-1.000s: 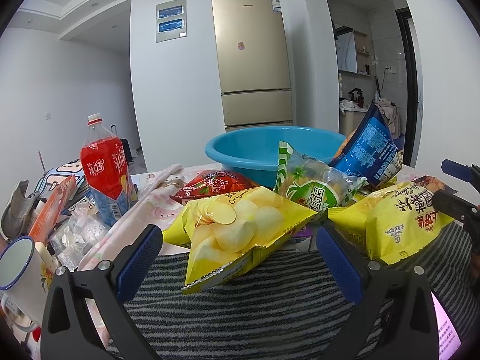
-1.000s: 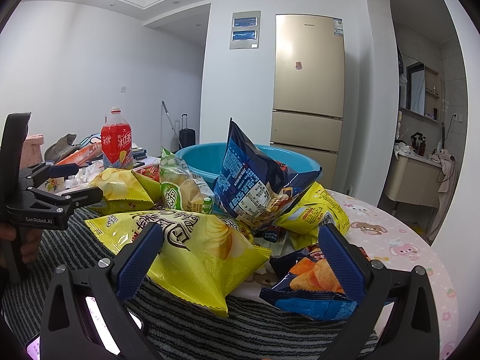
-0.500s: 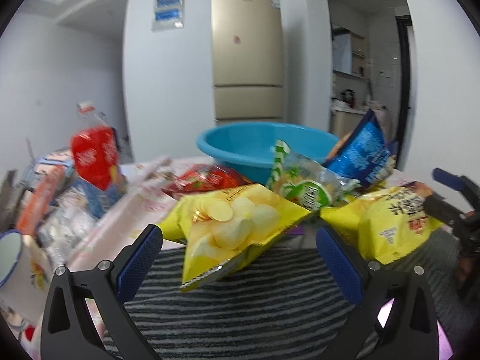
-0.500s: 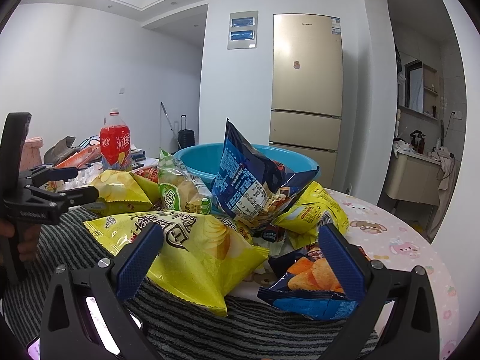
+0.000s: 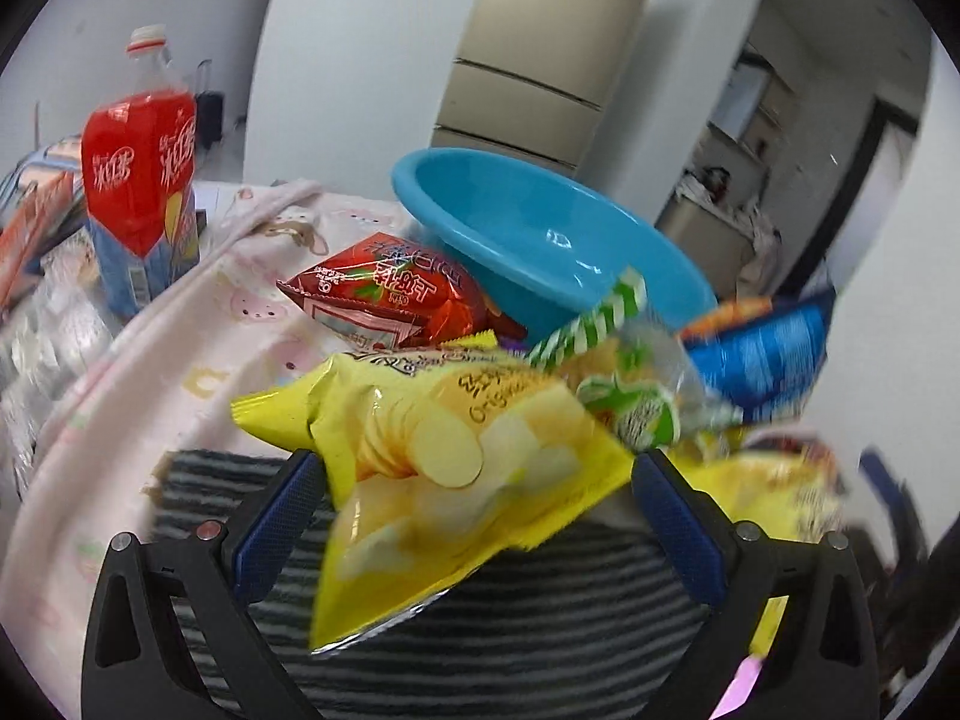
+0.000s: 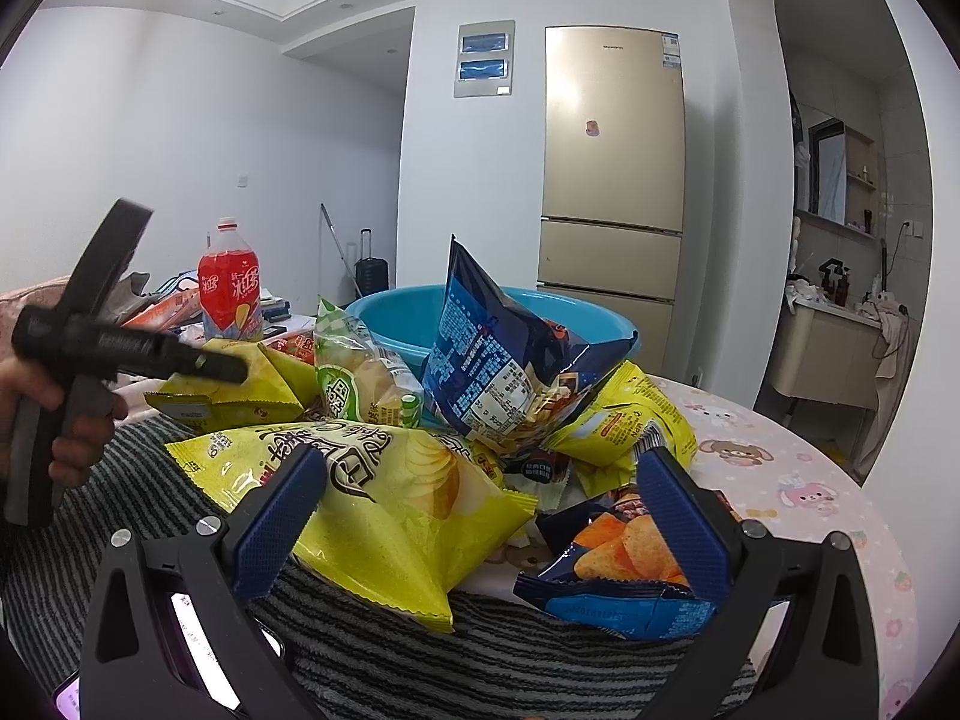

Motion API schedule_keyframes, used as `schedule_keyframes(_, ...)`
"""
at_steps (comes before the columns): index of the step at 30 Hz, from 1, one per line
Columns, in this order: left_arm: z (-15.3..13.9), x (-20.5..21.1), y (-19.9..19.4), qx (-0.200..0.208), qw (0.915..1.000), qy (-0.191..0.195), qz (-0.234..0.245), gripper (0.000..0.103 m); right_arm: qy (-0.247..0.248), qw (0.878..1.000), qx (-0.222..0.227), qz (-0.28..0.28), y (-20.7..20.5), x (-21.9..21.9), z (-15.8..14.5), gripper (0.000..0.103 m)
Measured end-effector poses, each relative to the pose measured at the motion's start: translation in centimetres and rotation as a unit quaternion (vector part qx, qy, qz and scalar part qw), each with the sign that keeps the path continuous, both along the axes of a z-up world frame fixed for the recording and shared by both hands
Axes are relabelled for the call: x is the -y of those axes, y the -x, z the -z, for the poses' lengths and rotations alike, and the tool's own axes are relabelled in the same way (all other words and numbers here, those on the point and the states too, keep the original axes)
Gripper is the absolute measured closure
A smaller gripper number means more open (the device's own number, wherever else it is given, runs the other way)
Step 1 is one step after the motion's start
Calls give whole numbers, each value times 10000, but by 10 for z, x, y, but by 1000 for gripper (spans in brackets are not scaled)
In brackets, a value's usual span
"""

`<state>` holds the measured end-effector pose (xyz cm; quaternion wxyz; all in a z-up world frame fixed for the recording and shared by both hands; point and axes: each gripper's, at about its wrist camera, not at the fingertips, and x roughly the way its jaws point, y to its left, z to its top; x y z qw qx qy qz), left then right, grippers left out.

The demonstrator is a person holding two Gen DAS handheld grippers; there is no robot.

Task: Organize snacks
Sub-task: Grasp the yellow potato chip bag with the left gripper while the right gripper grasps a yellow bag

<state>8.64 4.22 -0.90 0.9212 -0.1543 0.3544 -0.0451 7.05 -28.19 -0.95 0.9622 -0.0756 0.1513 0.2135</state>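
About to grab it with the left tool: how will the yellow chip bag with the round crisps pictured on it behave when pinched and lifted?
The yellow chip bag looks puffed with air, so probably light and squashy. Its glossy film may slip between the left tool pads. Contents likely crush if clamped hard; pinching a sealed edge seems safer.

Left gripper [image 5: 474, 498] has tipped over and swung in on the yellow potato chip bag [image 5: 444, 456], which now sits right between its wide-apart fingers instead of out ahead of them. From the right wrist, it's gone from level to tilted, nose dipping over that bag [image 6: 240, 384].
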Motion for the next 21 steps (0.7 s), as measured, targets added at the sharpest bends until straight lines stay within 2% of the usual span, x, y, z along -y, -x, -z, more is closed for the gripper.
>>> schedule_keyframes(3, -3, 3, -11, -46, 9993, -257, -280, 0, 2, 10000, 3, 2, -1, 0, 0, 0)
schedule_keyframes(7, 1, -6, -25, -166, 9981, -82, -589, 0, 12, 10000, 20, 11, 0, 0, 0, 0)
schedule_keyframes(9, 9, -8, -29, -230, 9981, -63, -566, 0, 11, 10000, 21, 12, 0, 0, 0, 0)
schedule_keyframes(12, 19, -8, -31, -229, 9988, -142, -418, 11, 14, 10000, 22, 11, 0, 0, 0, 0)
schedule_keyframes(16, 17, -3, -18, 16, 9993, -249, -290, 19, 11, 10000, 23, 10, 0, 0, 0, 0)
schedule_keyframes(21, 9, -2, 10, 483, 9984, -188, -218, 20, 32, 10000, 73, 5, 1, -1, 0, 0)
